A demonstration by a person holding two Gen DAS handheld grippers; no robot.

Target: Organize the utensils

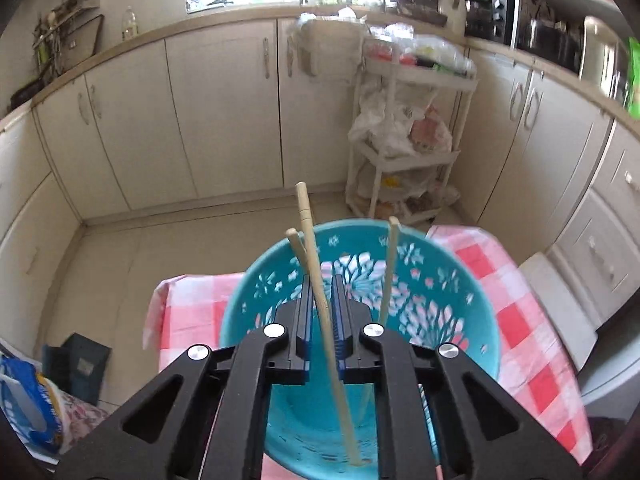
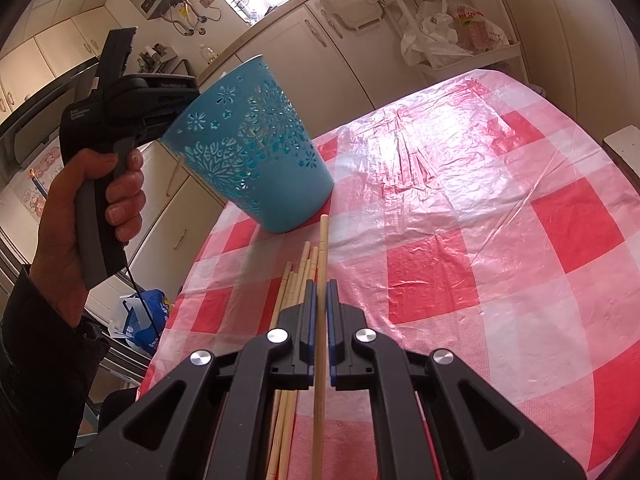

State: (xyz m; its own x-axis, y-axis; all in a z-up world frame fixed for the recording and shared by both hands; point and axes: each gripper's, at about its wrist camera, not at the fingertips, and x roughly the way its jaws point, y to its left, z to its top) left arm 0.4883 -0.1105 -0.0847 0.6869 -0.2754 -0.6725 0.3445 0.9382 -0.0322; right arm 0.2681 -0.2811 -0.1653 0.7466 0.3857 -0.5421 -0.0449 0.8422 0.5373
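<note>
A table (image 2: 500, 208) carries everything — it is covered by a red-and-white checked cloth (image 2: 440, 272) under a sheet of clear, wrinkled plastic. Near the table's left edge stands a blue cut-out basket (image 2: 256, 148), tilted, its base on the cloth. Just in front of it, toward the near edge, lies a bundle of pale wooden chopsticks (image 2: 298, 280), side by side and pointing at the basket. The far and right parts of the cloth are bare — only creases and glare.
</note>
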